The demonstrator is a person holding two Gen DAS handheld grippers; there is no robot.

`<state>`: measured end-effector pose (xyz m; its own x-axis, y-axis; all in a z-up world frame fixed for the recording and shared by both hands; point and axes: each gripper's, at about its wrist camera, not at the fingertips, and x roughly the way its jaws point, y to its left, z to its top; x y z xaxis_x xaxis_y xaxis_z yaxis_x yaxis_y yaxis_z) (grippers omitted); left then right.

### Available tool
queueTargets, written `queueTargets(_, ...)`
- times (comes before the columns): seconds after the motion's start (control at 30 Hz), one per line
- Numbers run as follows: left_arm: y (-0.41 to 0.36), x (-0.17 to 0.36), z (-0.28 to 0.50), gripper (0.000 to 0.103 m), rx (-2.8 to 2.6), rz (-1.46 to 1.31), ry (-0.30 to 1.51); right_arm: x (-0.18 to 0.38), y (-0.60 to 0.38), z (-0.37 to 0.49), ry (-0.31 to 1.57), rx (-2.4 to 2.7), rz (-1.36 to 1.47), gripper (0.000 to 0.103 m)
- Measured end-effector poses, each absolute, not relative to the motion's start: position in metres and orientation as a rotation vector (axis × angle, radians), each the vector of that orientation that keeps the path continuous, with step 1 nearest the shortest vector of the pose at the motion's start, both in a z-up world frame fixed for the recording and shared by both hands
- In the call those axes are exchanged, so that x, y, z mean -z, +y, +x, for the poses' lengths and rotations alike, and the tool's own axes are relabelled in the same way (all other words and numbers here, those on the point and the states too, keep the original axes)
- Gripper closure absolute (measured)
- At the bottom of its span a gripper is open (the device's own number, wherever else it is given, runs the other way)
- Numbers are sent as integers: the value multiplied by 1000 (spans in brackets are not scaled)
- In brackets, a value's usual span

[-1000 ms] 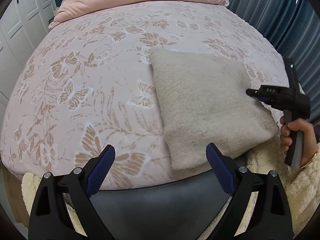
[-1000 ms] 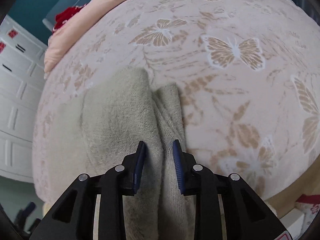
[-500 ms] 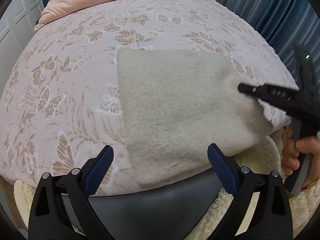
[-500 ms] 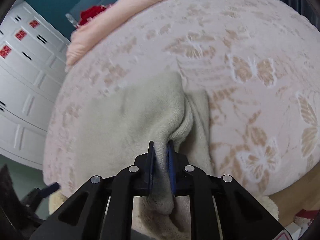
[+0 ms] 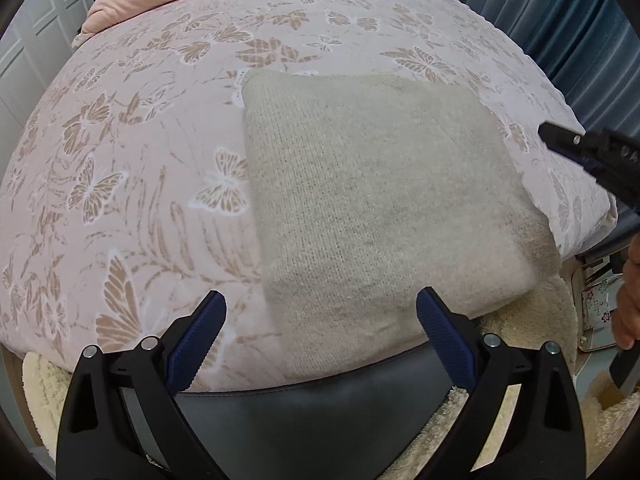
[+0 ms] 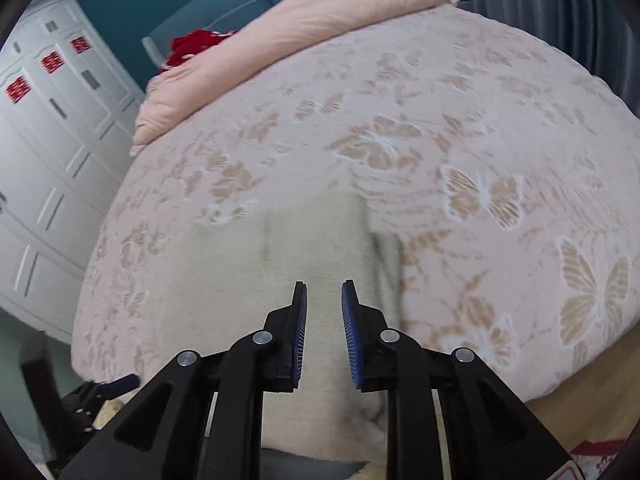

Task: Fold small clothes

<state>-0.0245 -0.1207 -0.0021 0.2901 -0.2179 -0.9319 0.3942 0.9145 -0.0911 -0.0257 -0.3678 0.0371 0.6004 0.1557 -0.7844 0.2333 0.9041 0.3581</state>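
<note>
A folded beige knit garment lies flat on the bed near its front edge; it also shows in the right wrist view. My left gripper is open and empty, hovering just in front of the garment's near edge. My right gripper is open with a narrow gap, empty, above the garment's near end. In the left wrist view the right gripper sits to the right of the garment, clear of it.
The bed has a pink butterfly-print cover. A pink duvet and a red item lie at the head. White wardrobe doors stand left, blue curtains right. A cream rug lies below.
My right gripper was shut on the garment's edge, then let it go, opened and pulled back to the right. The garment now lies flat. My left gripper moved closer.
</note>
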Motion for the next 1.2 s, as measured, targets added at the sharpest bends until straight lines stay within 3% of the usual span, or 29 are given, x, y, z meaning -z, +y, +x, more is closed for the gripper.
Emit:
queueTargets(0.1, -118, 2, -24, 9, 404, 155, 1214, -29, -331, -2, 987, -95, 424, 83)
queueTargets(0.17, -116, 2, -25, 9, 400, 152, 1216, 7, -307, 16, 1100, -131, 399, 83)
queueTargets(0.23, -114, 2, -26, 9, 394, 157, 1215, 56, -288, 26, 1211, -128, 376, 90)
queueTargets(0.33, -112, -1, -27, 9, 393, 164, 1214, 39, -284, 24, 1175, -101, 350, 91)
queueTargets(0.43, -112, -5, -25, 9, 401, 153, 1201, -1, -306, 7, 1061, -42, 391, 74)
queueTargets(0.47, -114, -6, -23, 9, 404, 143, 1201, -10, -316, -1, 1034, -1, 385, 59)
queueTargets(0.5, -116, -7, -21, 9, 410, 133, 1203, -15, -325, -9, 1015, 39, 380, 52)
queueTargets(0.7, -141, -12, -14, 9, 447, 125, 1186, 8, -366, -44, 1084, 176, 386, 51)
queueTargets(0.9, -167, -6, -7, 9, 448, 182, 1172, 33, -372, -52, 1122, 145, 482, 34)
queueTargets(1.2, -178, 16, 16, 5, 416, 185, 1211, 76, -371, -40, 1207, 41, 633, 19)
